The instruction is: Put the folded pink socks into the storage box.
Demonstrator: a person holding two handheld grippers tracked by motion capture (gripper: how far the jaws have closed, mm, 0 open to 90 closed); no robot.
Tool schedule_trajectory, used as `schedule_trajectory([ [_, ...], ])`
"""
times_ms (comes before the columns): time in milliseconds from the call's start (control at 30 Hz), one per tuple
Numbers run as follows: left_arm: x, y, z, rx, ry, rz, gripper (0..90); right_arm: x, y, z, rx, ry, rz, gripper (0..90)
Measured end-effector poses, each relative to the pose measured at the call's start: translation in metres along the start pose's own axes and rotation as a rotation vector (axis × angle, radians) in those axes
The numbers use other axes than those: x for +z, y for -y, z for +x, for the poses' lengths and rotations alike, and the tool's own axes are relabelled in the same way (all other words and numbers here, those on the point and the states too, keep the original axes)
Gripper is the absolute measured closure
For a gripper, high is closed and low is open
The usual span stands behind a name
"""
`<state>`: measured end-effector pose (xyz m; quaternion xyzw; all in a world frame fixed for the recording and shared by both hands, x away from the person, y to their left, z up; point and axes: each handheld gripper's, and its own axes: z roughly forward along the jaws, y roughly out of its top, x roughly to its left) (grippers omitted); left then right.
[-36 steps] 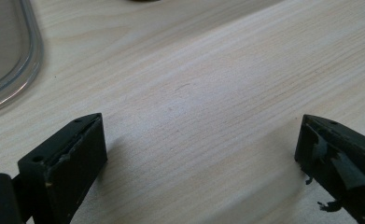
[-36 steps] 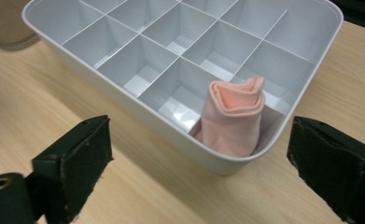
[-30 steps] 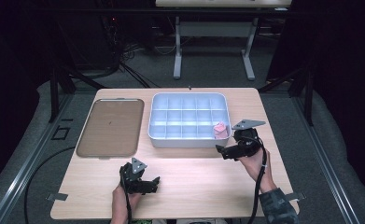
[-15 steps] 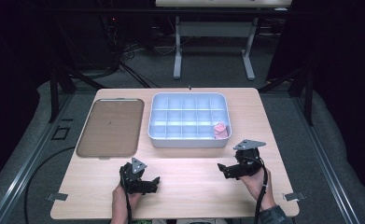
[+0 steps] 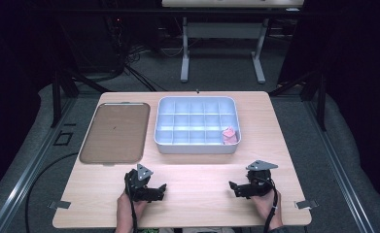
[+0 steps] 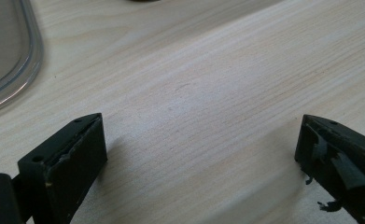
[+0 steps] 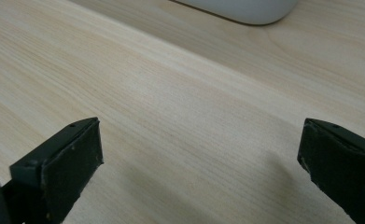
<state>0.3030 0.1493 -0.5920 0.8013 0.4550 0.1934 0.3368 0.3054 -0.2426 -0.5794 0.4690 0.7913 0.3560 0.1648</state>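
Observation:
A white compartment box (image 5: pixel 197 145) stands at the back middle of the wooden table (image 5: pixel 192 170). A small pink object (image 5: pixel 228 135) lies in its near right compartment. My left gripper (image 5: pixel 161 190) rests low near the front edge at left, jaws wide apart over bare wood (image 6: pixel 199 135). My right gripper (image 5: pixel 234 187) rests near the front edge at right, open too, with only wood between its jaws (image 7: pixel 199 140). The box's rounded corner (image 7: pixel 245 9) shows at the top of the right gripper view.
A brown flat tray (image 5: pixel 114 132) with a clear rim lies at the back left; its edge (image 6: pixel 12 70) shows in the left gripper view. A dark floor, cables and a desk frame lie beyond the table.
The right gripper has drawn back from beside the box's right corner to the table's front edge and sunk low. The left gripper has stayed put.

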Motion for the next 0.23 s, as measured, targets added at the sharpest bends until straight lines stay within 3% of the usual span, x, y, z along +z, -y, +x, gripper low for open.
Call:
schedule_trajectory([
  [233,-0.0001,0.0,0.0,0.001,0.0,0.001,2.1,0.0001,0.0081,-0.0042,0.026,-0.006,-0.041,0.0],
])
